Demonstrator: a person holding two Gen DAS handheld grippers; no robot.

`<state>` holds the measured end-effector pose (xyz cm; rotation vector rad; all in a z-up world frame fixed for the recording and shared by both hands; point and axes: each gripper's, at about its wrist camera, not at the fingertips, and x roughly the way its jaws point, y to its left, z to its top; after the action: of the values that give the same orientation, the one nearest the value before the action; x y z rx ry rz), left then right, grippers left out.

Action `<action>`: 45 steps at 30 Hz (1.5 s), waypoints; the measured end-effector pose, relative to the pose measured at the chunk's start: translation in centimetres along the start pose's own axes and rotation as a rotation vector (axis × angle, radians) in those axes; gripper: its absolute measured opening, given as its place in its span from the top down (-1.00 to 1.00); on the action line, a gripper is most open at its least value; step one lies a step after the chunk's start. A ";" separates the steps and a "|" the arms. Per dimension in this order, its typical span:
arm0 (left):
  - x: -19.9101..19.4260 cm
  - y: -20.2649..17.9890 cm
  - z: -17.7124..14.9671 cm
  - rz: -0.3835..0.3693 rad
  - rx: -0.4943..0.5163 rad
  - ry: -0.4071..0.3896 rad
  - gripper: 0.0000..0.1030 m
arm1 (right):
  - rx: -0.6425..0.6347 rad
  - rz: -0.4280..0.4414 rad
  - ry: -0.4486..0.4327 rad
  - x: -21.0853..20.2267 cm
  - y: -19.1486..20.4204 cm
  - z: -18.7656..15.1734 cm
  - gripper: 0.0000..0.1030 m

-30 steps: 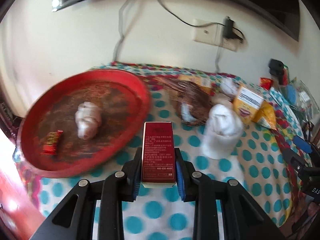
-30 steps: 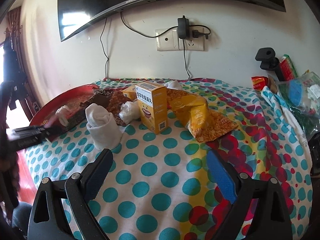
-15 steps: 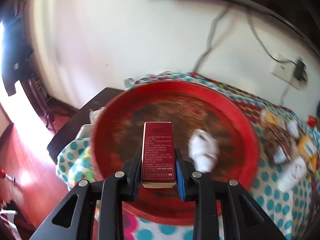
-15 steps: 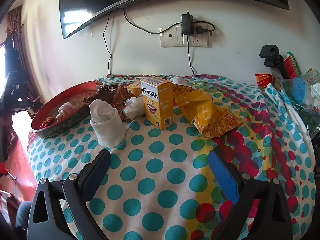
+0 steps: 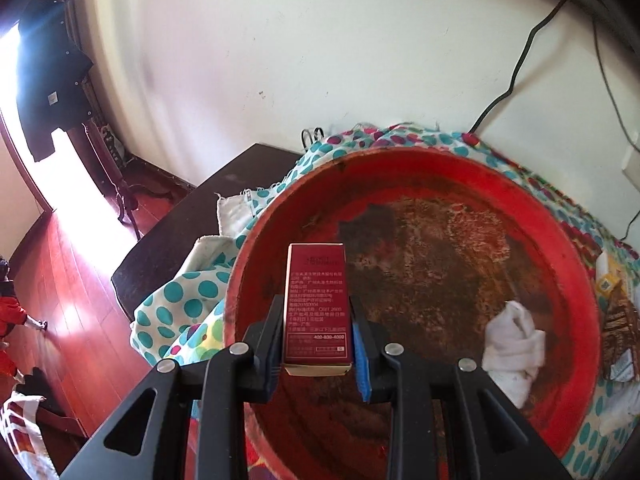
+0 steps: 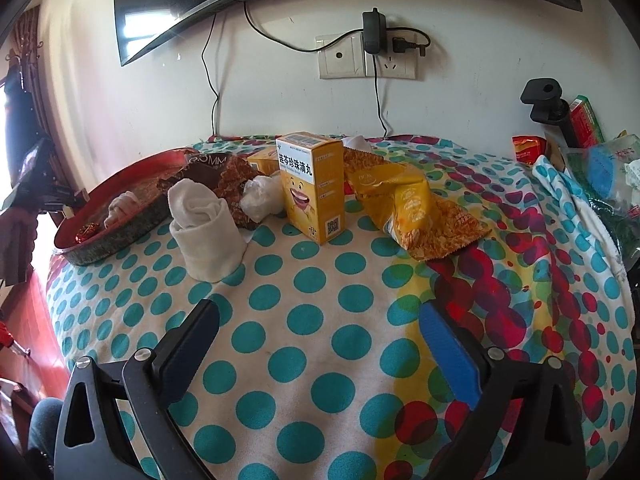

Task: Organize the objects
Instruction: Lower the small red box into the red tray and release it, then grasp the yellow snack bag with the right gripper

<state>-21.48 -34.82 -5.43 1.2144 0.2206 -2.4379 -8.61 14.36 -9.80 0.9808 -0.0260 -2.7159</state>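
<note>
My left gripper [image 5: 316, 300] is shut on a dark red box [image 5: 316, 312] with small print, held upright above the near left part of the round red tray [image 5: 560, 240]. A bunched white cloth [image 5: 512, 352] lies in the tray to the right of the box. In the right wrist view my right gripper [image 6: 318, 310] hovers over the dotted tablecloth [image 6: 304, 360]; its jaws are opening, with nothing between them. Beyond it stand a yellow box [image 6: 316, 188], a rolled white towel [image 6: 204, 232] and a yellow snack bag [image 6: 412, 204]. The tray [image 6: 116, 236] sits at the far left.
Brown wrappers [image 6: 232, 176] and a crumpled white bag [image 6: 260, 196] lie between the towel and the yellow box. A small red sweet [image 6: 86, 230] is in the tray. Clutter [image 6: 592, 160] lines the table's right side. Past the tray, a dark table corner [image 5: 180, 248] drops to the wooden floor [image 5: 60, 280].
My left gripper has swung left with the red box, from above the dotted cloth to above the tray's left part. The right gripper's jaws have widened a little; that hand has stayed put.
</note>
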 end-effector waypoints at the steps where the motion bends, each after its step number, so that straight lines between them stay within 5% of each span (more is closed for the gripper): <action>1: 0.4 0.0 0.0 0.005 0.003 0.007 0.43 | 0.000 0.001 -0.002 -0.1 0.0 0.0 -0.94; 8: 1.9 0.0 -0.3 -0.008 -0.026 0.022 0.38 | 0.006 -0.007 -0.007 -0.1 -0.2 0.1 -0.94; 11: 1.9 -0.1 -0.4 0.000 -0.044 0.028 -0.08 | 0.007 -0.006 -0.003 0.0 -0.2 0.0 -0.94; 18: -5.6 -2.2 -2.0 -0.074 0.029 -0.163 -0.08 | 0.005 -0.029 -0.007 -0.3 -0.6 0.2 -0.95; 23: -11.7 -5.8 -8.3 -0.157 0.175 -0.254 -0.09 | -0.041 -0.091 0.017 0.3 -1.4 1.7 -0.96; 31: -14.3 -10.4 -21.4 -0.347 0.226 -0.141 -0.08 | -0.204 -0.175 0.121 5.9 -2.9 7.8 -0.98; 37: -15.5 -11.8 -24.6 -0.411 0.247 -0.123 -0.08 | -0.310 -0.198 0.205 11.0 -3.6 8.5 -0.93; 38: -15.8 -11.9 -24.5 -0.411 0.253 -0.137 -0.09 | -0.319 -0.192 0.206 11.4 -3.6 8.4 -0.90; 42: -15.6 -11.1 -24.2 -0.414 0.227 -0.159 -0.08 | -0.308 -0.159 0.173 11.9 -3.8 8.4 -0.10; 45: -15.0 -10.9 -24.4 -0.407 0.210 -0.140 -0.08 | -0.283 -0.127 0.172 12.1 -4.1 8.9 0.11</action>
<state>-0.25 -13.03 -8.85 1.1677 0.1890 -2.9505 -24.16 14.82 -10.88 1.1558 0.4530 -2.6358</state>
